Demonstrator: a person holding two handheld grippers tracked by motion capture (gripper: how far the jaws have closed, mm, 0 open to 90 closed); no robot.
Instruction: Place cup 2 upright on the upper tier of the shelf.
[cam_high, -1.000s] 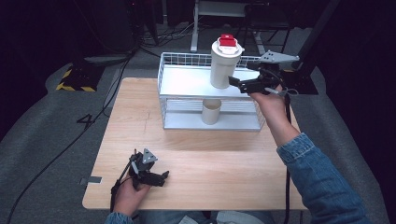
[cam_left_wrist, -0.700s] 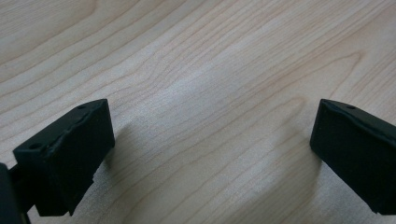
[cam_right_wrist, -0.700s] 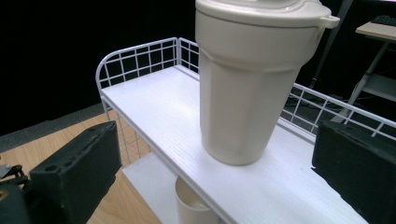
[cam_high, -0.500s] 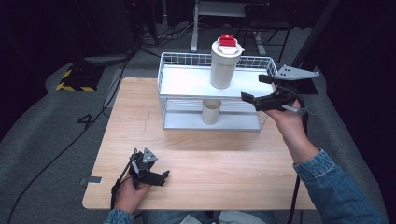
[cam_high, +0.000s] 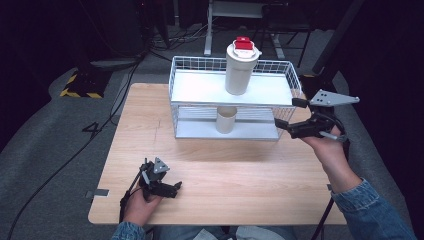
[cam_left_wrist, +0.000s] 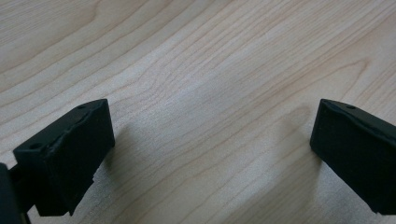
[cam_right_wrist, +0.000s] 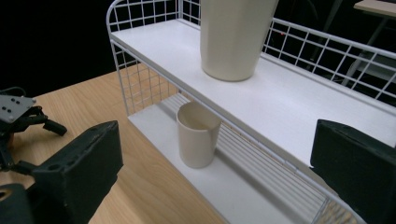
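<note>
Tumbler (cam_high: 241, 67), tall and cream with a red-topped lid, stands upright on the wire rack's (cam_high: 185, 67) top shelf. Right gripper (cam_high: 288, 115) beside the rack, jaws apart, empty.

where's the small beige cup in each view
high view: small beige cup on the lower shelf of the white wire rack, centre.
left gripper view: wooden table.
right gripper view: cup centre, on the lower shelf.
shared landmark: tall white container on the upper shelf above it.
</note>
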